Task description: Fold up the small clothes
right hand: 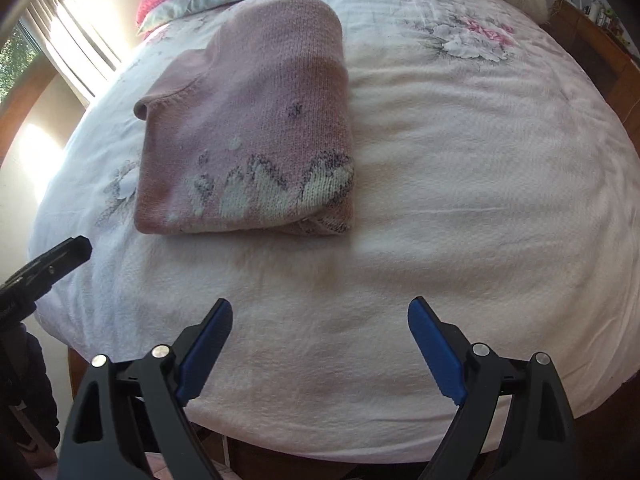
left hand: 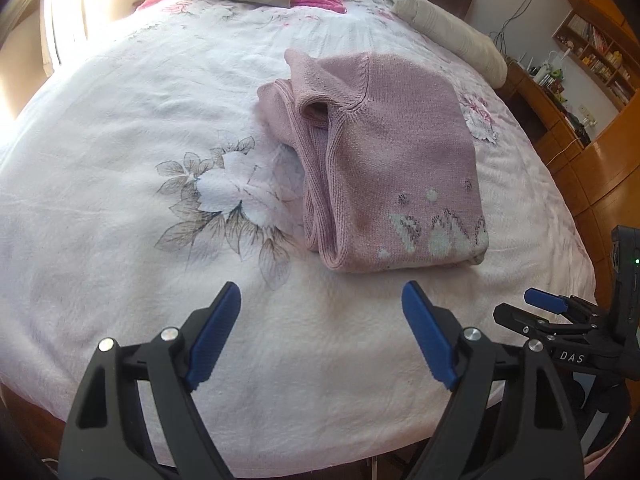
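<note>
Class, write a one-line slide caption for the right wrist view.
Open right hand-held gripper above a floral bedspread, facing a folded pink knit sweater.

Both wrist views look forward and down across the bed (left hand: 120,120) from near its foot edge. Shared: the folded sweater (left hand: 392,152), at 12 o'clock left view, 11 o'clock right view.

Bare bedspread (right hand: 440,160) beside folded sweater (right hand: 248,128)
</note>
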### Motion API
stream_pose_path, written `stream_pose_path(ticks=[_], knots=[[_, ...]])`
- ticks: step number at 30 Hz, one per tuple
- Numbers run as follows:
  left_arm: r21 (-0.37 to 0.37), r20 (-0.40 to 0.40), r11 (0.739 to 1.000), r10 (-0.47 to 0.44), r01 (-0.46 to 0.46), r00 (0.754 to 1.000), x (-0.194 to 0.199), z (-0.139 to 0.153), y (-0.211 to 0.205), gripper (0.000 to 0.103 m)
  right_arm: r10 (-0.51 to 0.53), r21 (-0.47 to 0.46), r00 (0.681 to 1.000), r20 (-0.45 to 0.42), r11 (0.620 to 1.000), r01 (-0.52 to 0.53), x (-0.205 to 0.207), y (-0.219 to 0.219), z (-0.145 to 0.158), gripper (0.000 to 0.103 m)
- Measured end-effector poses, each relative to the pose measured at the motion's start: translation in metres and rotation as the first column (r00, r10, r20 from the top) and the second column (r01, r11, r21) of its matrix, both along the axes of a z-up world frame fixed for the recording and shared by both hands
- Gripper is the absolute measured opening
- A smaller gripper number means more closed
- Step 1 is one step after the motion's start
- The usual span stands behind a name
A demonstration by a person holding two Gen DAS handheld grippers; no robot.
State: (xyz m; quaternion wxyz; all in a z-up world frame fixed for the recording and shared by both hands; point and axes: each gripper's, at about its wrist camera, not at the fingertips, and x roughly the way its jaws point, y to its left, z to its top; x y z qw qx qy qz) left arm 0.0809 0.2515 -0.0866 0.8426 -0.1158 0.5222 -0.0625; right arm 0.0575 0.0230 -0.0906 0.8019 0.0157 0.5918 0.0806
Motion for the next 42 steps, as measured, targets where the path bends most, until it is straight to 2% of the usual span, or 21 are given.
stream_pose_path(ticks=[3, 10, 21, 42], knots=[[-0.004, -0.01, 1.0, 0.005, -0.005, 1.0, -0.007, 0.006, 0.0, 0.084, -0.01, -0.027, 1.0, 0.024, 1.0, 0.01, -0.008, 0.0, 0.014, 0.095], [0.04, 0.034, 0.999, 0.021, -0.022, 0.999, -0.024, 0.029, -0.005, 0.09, -0.022, -0.099, 0.994, 0.108, 0.995, 0.033, -0.02, 0.007, 0.045, 0.098], [0.072, 0.051, 0.997, 0.029, -0.032, 0.998, -0.034, 0.045, -0.008, 0.09, -0.014, -0.104, 0.989, 0.147, 0.994, 0.029, -0.028, 0.023, 0.069, 0.099], [0.1, 0.052, 0.995, 0.023, -0.028, 0.998, -0.034, 0.048, -0.007, 0.09, -0.021, -0.095, 0.99, 0.137, 0.995, 0.034, -0.023, 0.026, 0.067, 0.099]])
